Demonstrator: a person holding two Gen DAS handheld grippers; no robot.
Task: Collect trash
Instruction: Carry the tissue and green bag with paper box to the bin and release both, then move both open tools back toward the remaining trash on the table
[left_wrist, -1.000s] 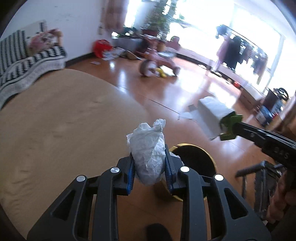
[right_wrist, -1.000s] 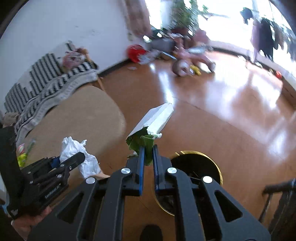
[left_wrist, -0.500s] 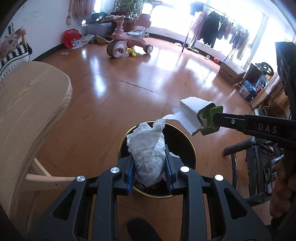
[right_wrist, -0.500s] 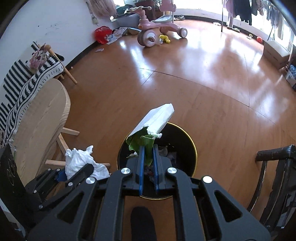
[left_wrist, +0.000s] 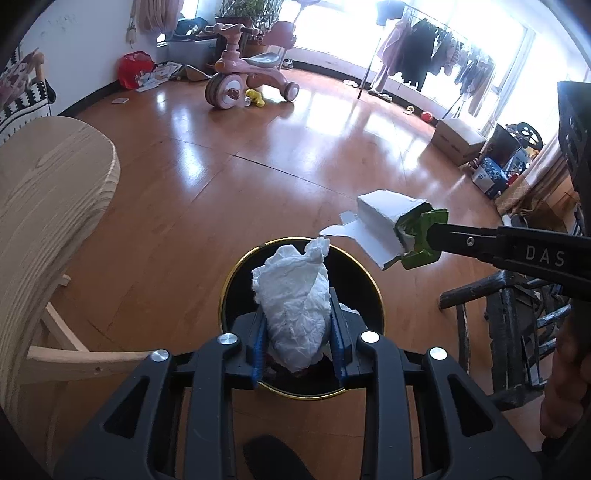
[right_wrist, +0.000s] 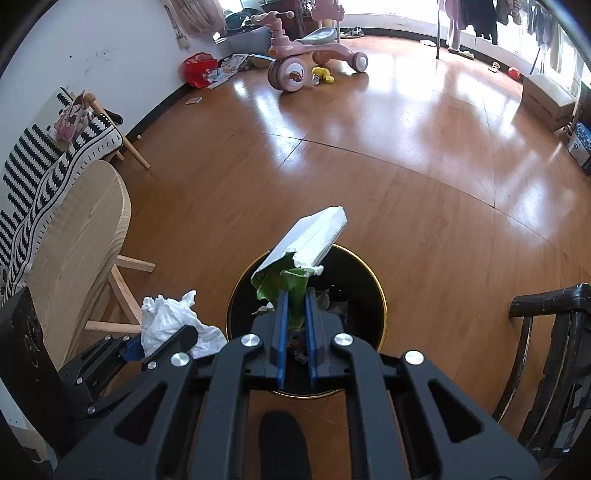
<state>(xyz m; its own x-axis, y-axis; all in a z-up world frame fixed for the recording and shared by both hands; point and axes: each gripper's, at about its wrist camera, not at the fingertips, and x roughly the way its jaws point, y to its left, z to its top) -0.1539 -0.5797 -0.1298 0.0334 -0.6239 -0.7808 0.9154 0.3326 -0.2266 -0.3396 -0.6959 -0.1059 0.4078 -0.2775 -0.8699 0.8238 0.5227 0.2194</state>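
My left gripper (left_wrist: 299, 321) is shut on a crumpled white paper wad (left_wrist: 295, 299) and holds it over a round black trash bin with a gold rim (left_wrist: 360, 275). My right gripper (right_wrist: 294, 299) is shut on a torn green-and-white carton (right_wrist: 310, 243) above the same bin (right_wrist: 364, 284), which has some trash inside. The right gripper (left_wrist: 424, 236) with the carton (left_wrist: 376, 218) shows at the right of the left wrist view. The left gripper (right_wrist: 162, 338) with the wad (right_wrist: 166, 321) shows at the lower left of the right wrist view.
A round light-wood table (left_wrist: 44, 206) stands left of the bin. A dark wooden chair (right_wrist: 554, 354) stands to the right. A pink tricycle (left_wrist: 243, 81), a red bag (left_wrist: 135, 68) and a striped sofa (right_wrist: 33, 170) lie farther off on the wooden floor.
Both grippers have swung away from the table and down over the bin, each still holding its piece. The bin now lies directly under both.
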